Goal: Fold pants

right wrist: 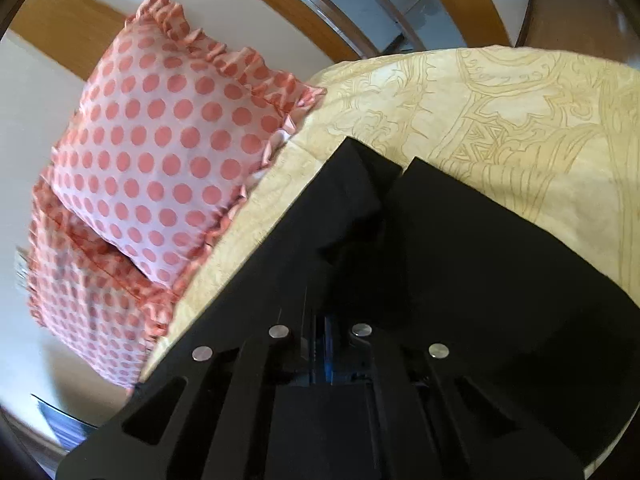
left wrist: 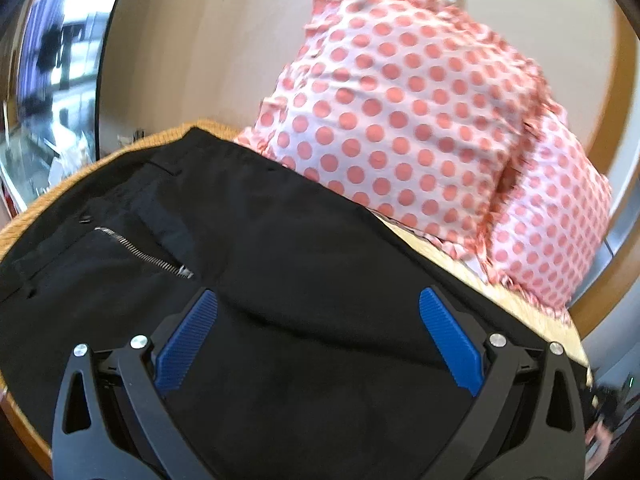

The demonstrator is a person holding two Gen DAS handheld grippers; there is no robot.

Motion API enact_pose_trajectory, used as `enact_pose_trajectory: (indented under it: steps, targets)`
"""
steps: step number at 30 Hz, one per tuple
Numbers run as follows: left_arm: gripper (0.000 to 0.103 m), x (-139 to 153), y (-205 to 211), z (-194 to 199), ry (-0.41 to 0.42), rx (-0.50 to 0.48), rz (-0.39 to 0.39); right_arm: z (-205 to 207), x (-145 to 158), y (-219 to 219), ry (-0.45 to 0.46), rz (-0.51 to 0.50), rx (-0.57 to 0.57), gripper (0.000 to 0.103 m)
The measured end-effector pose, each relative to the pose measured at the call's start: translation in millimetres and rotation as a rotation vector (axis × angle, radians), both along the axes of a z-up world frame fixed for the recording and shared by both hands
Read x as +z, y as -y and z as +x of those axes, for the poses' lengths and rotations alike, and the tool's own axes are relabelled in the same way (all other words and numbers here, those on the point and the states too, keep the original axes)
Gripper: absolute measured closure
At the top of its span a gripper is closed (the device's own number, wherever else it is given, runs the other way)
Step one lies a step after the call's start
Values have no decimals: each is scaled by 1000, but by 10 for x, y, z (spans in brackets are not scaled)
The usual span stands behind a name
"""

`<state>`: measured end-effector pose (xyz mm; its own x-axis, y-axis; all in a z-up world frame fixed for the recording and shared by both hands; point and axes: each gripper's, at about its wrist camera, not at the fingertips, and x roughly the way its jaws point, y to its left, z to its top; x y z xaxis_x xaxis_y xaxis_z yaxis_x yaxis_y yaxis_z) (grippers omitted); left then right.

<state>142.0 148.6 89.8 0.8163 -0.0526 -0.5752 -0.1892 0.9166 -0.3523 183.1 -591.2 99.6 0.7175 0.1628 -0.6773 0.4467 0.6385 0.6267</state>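
Note:
Black pants (left wrist: 256, 240) lie on a bed. In the left wrist view I see the waist end with an open silver zipper (left wrist: 140, 254) and a button. My left gripper (left wrist: 318, 320) is open, its blue pads (left wrist: 188, 340) spread wide just above the fabric below the zipper. In the right wrist view the pants (right wrist: 460, 260) show their two leg ends pointing away over the bedspread. My right gripper (right wrist: 326, 344) is shut on the black fabric, with only a sliver of blue pad showing between the jaws.
Two pink pillows with red dots (left wrist: 400, 120) lie at the head of the bed; they also show in the right wrist view (right wrist: 160, 160). A cream patterned bedspread (right wrist: 500, 112) covers the bed. A wooden frame (right wrist: 300, 12) and white wall lie behind.

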Motion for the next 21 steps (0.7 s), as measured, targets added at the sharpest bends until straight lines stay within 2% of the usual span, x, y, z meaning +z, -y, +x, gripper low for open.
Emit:
enact_pose_trajectory:
  steps: [2, 3, 6, 10, 13, 14, 15, 16, 17, 18, 21]
  targets:
    - [9, -14, -87, 268, -39, 11, -34, -141, 74, 68, 71, 17, -1, 101]
    - [14, -31, -127, 394, -58, 14, -56, -191, 109, 82, 83, 8, -3, 101]
    - [21, -116, -203, 874, -138, 30, -119, -303, 190, 110, 98, -24, -1, 101]
    - [28, -271, -173, 1581, -262, 79, -114, -327, 199, 127, 103, -6, 8, 101]
    - [38, -387, -171, 1950, -322, 119, -125, -324, 250, 102, 111, -39, 25, 101]
    - [45, -428, -169, 2077, -335, 127, -130, -328, 262, 96, 113, -53, 31, 101]
    - [58, -465, -164, 2182, -348, 133, -131, -323, 282, 79, 114, -76, 39, 101]
    - [65, -482, -163, 2241, -356, 132, -127, -319, 292, 63, 113, -93, 44, 101]
    - [82, -502, -165, 2280, -364, 132, -131, -317, 292, 57, 113, -102, 47, 101]
    - [91, -508, -177, 2273, -365, 135, -140, -313, 283, 62, 114, -99, 49, 101]
    - [97, -383, -238, 2037, -317, 138, -138, -305, 262, 79, 111, -92, 48, 101]
